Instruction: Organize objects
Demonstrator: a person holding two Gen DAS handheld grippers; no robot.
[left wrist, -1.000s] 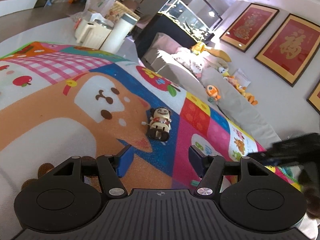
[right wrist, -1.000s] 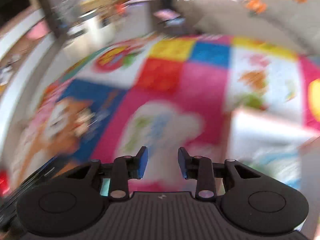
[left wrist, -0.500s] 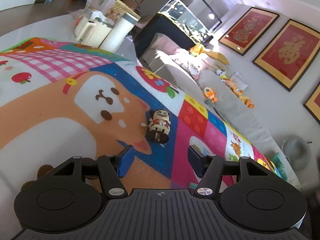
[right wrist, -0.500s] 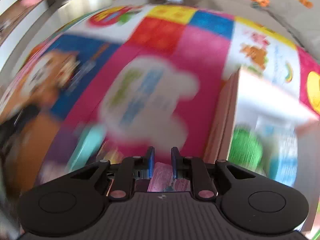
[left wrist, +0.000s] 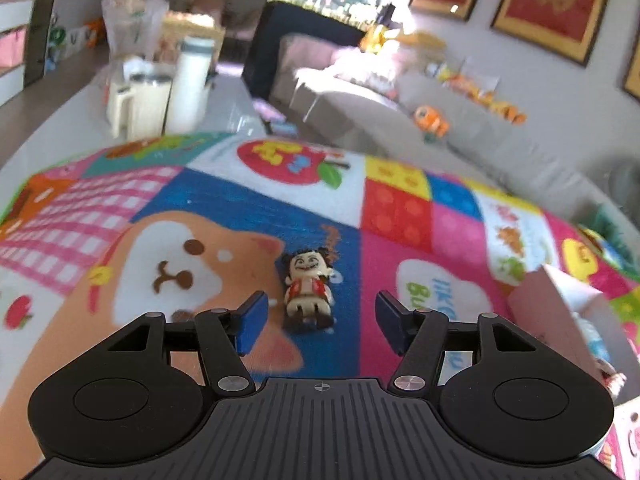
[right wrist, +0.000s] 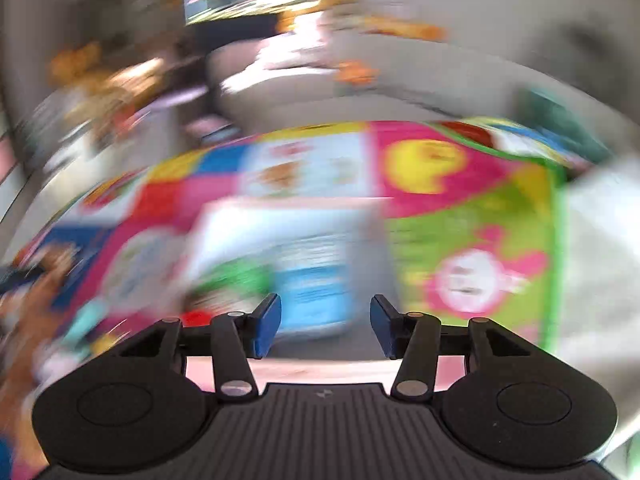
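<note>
A small toy figure (left wrist: 307, 292) with dark hair and a red vest lies on the colourful play mat (left wrist: 200, 208), just beyond my left gripper (left wrist: 318, 322) and between its open blue fingertips. My right gripper (right wrist: 325, 328) is open and empty above a pink-walled box (right wrist: 296, 208); that view is heavily blurred. Inside the box I make out a blue item (right wrist: 316, 296) and a green item (right wrist: 236, 280). The box's corner also shows in the left wrist view (left wrist: 560, 304).
A cream jug (left wrist: 138, 104) and a white bottle (left wrist: 188, 84) stand beyond the mat's far edge. A grey sofa (left wrist: 460, 128) with plush toys runs behind. A dark cabinet (left wrist: 296, 48) stands at the back.
My left gripper has moved closer to the toy figure, which now lies between the fingertips. My right gripper had closed on a pink item, then swung over the box and opened.
</note>
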